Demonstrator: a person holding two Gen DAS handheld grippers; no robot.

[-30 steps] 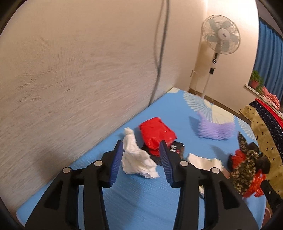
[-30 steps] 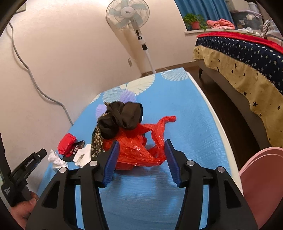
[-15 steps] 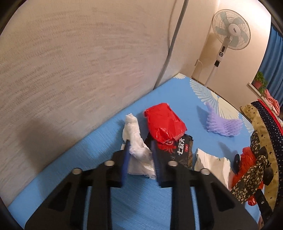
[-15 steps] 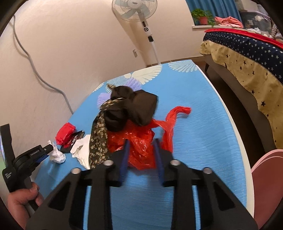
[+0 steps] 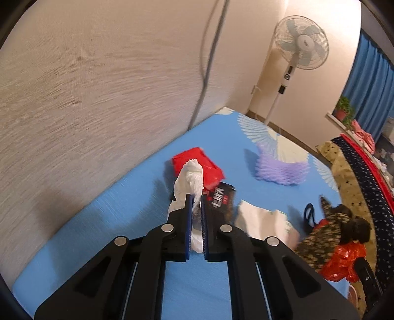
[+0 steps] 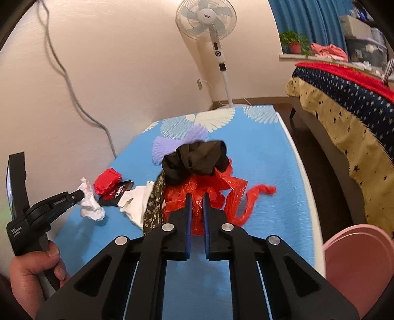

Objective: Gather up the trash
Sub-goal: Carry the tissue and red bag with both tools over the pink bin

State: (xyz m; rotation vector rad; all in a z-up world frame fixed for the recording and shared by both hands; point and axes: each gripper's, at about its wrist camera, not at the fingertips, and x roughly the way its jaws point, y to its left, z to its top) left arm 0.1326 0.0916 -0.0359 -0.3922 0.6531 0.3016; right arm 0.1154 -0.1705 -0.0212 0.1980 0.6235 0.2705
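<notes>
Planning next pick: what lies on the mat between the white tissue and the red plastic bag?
In the right wrist view: red packet, black wrapper, white paper and patterned cloth lie between tissue and bag.

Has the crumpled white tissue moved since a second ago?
Yes. The crumpled white tissue, now pinched in the left tongs whose jaws have just been closing, has its tip over the red packet instead of beside it.

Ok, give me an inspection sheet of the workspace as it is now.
Surface: blue patterned mat beside the wall.
Job's things: white tissue, red plastic bag, red packet, black wrapper, white paper.
Clutter: dark cloth lying on the bag.
Grippers: left claw has just been closing, shut on the tissue; right claw likewise, shut on the bag.
Cables: grey cable down the wall.
Surroundings: fan, bed, pink bin.
</notes>
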